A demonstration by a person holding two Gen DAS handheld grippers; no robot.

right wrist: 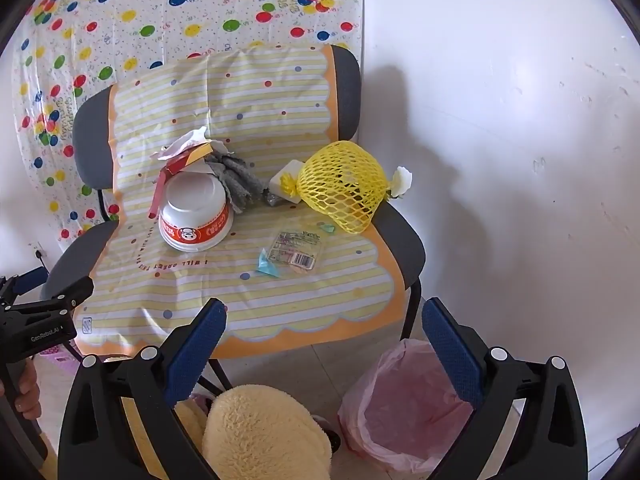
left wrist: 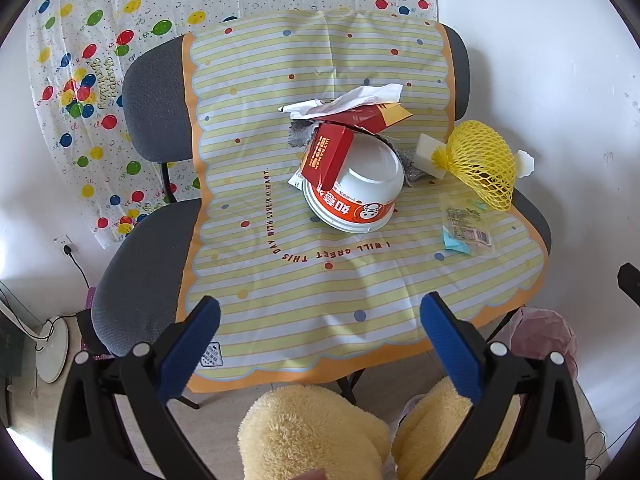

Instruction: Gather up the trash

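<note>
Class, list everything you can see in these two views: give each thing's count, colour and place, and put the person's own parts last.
chair: one, grey, by the wall
striped sheet: one, yellow and white, over the chair
paper bowl: one, white and red, upside down, seat left
red carton: one, leaning on the bowl
grey cloth: one, behind the bowl
net sleeve: one, yellow, seat right
clear wrapper: one, seat front
bin bag: one, pink, on the floor
balloon sheet: one, multicoloured, on the wall
left gripper: open
right gripper: open

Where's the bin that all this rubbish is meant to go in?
The pink-lined bin stands on the floor by the chair's front right leg, low in the right wrist view, just below the yellow net.
</note>
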